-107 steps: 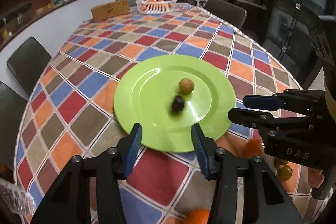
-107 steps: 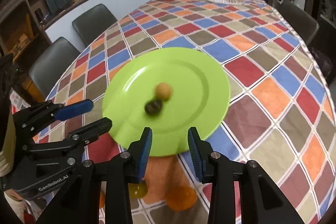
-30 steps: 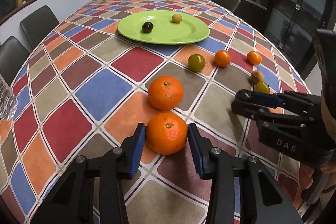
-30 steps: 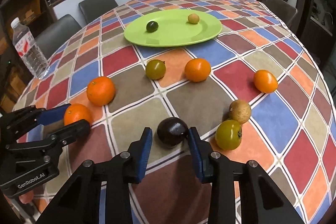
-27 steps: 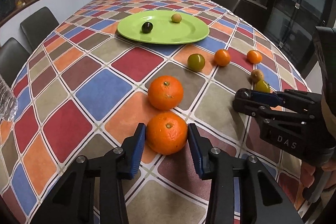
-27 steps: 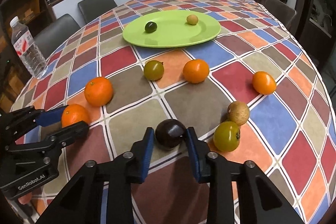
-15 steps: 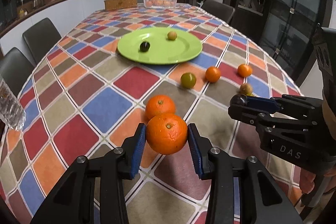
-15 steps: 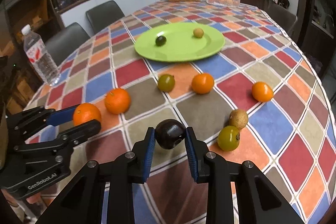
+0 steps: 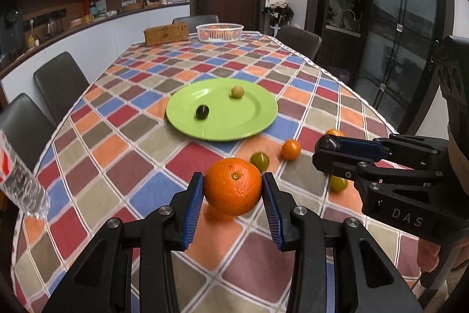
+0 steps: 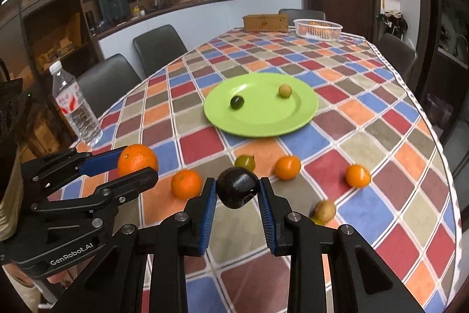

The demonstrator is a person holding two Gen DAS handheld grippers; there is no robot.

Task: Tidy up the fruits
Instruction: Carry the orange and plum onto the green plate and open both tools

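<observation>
Fingers [image 9: 195,209] of our left gripper [image 9: 233,207] are closed on a large orange [image 9: 233,186], lifted off the bench [image 9: 152,195]; its skin is bright and dimpled, stem scar facing us. Our right gripper [image 10: 237,213] is likewise clamped on a dark, glossy plum [image 10: 237,191], also held in the air. We note the two grippers side by side, near but apart. Below them on the chequered cloth lie a second orange [image 10: 186,184], a green fruit [image 10: 245,162], two small tangerines [image 10: 287,167] and a brown fruit [image 10: 324,210], scattered apart. Beyond, the green plate [image 10: 263,125] carries a dark fruit [image 10: 236,102] and a yellowish one [image 10: 285,91], well apart. A water bottle [image 10: 75,106] stands at the left edge. Farther off sit a white basket [image 10: 318,30], a woven box [image 10: 265,18], dark chairs [image 10: 159,47] and wall shelving.
</observation>
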